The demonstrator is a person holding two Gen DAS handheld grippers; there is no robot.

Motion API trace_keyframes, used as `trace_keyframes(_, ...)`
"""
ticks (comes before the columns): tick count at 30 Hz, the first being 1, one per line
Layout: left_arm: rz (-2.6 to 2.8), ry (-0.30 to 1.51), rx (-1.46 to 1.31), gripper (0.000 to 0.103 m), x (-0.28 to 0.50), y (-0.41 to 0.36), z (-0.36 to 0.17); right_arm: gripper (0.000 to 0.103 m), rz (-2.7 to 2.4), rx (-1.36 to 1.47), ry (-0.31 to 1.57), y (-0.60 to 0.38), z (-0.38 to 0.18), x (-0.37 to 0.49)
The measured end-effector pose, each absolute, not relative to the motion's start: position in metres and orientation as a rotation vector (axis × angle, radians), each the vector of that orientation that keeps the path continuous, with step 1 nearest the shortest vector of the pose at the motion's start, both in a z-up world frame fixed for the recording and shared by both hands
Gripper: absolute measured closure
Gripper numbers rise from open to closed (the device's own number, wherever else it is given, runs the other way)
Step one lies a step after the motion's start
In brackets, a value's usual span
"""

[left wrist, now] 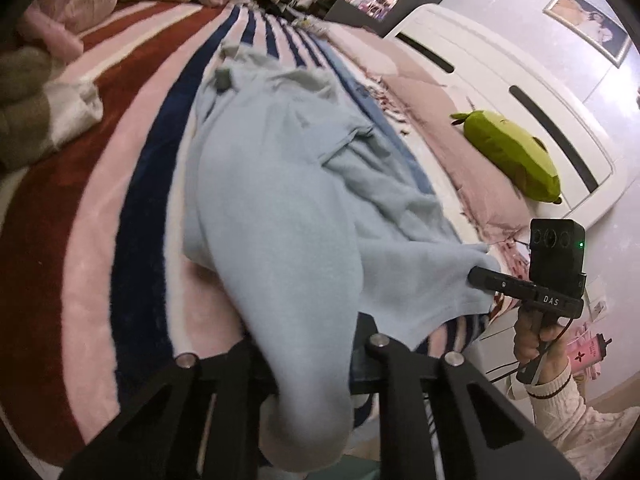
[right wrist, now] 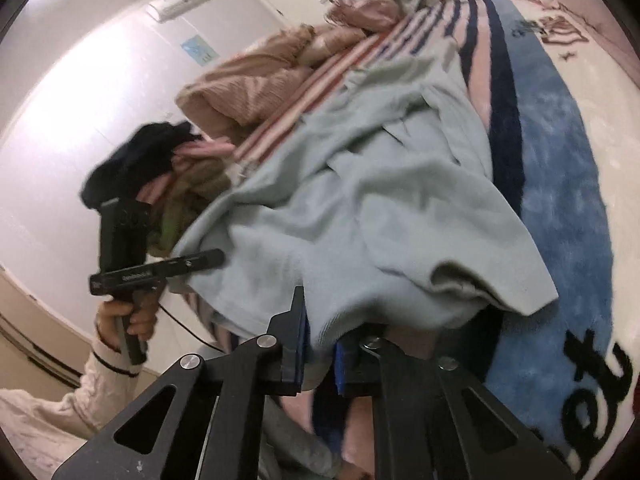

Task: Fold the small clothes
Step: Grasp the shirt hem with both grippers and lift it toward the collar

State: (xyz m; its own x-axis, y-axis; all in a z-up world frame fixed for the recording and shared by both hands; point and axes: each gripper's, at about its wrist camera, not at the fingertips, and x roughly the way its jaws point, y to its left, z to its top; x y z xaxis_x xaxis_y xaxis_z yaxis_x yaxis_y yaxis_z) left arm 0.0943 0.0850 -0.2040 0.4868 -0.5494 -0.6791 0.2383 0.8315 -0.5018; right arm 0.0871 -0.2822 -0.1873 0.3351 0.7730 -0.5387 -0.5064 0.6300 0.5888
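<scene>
The pale blue garment (left wrist: 280,184) lies rumpled along the striped blanket (left wrist: 132,152), running from 6 toward 12 o'clock in the left wrist view, no neat fold visible yet. Its near hem is pinched at both corners: the left gripper (left wrist: 308,364) has its jaws clamped on the cloth at 6 o'clock, the right gripper (right wrist: 320,354) likewise clamped on the other corner. Folding looks barely begun; lifting, laying flat and every fold remain. A green plush (left wrist: 512,156) sits at 3 o'clock.
</scene>
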Motion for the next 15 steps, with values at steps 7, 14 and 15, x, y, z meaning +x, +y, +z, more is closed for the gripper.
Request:
trace_keyframes(7,-0.518,0.869,-0.331,0.091,0.067,0.081,-0.168,0.098,0.908,0.342,0.801,-0.288,-0.158,0.063)
trace_keyframes(14,-0.534,0.835,-0.332,0.091,0.047,0.082,-0.15,0.099,0.932,0.351,0.727,-0.298,-0.132,0.043)
trace_keyframes(15,-0.539,0.83,-0.339,0.091,0.043,0.083,-0.148,0.099,0.937,0.348,0.722,-0.298,-0.129,0.041)
